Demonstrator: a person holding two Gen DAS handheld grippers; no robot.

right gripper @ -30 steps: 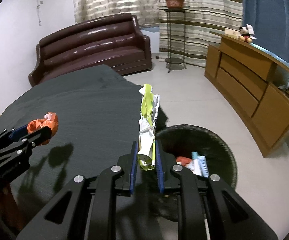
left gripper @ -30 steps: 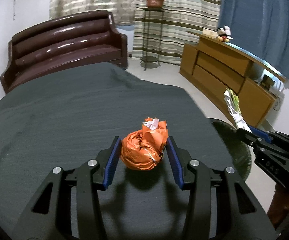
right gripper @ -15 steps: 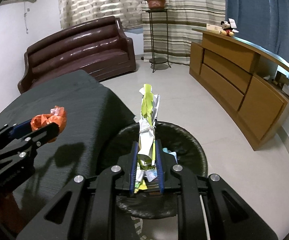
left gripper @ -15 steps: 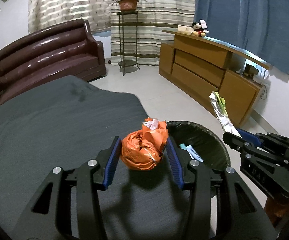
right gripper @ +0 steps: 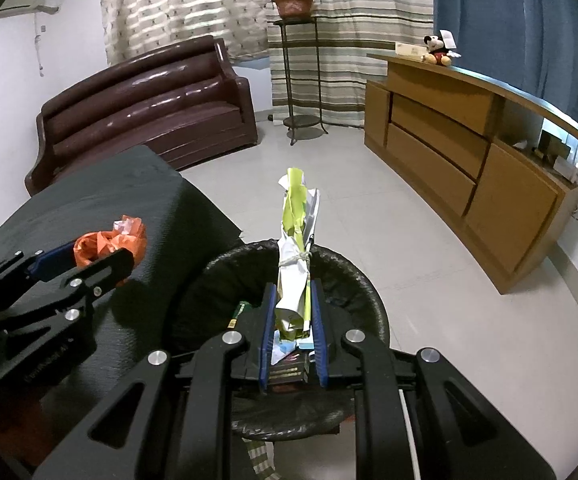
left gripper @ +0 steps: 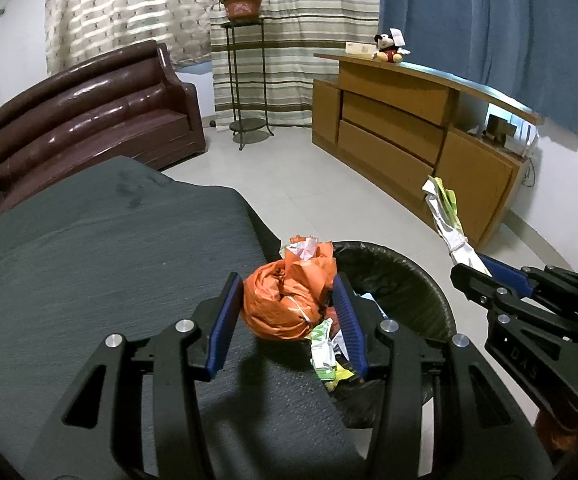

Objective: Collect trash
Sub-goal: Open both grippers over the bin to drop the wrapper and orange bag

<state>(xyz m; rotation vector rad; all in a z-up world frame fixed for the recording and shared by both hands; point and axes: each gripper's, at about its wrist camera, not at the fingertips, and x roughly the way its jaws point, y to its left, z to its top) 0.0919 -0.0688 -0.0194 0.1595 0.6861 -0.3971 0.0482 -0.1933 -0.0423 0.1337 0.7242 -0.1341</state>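
Left gripper (left gripper: 287,308) is pinching the crumpled orange bag (left gripper: 285,300) between its blue pads, right at the edge of the dark table (left gripper: 89,272). Right gripper (right gripper: 292,320) is clamped tight on a tied paper bundle (right gripper: 295,264) sticking up toward 12 o'clock, over the black-lined trash bin (right gripper: 369,292), which already holds wrappers.

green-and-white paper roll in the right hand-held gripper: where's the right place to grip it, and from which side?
Grip the paper roll on its flattened lower end, below the string tie, coming in from that bottom end with pads on the two broad faces. That is how the right hand-held gripper holds it now. The loose top fans out, so it offers less firm purchase.
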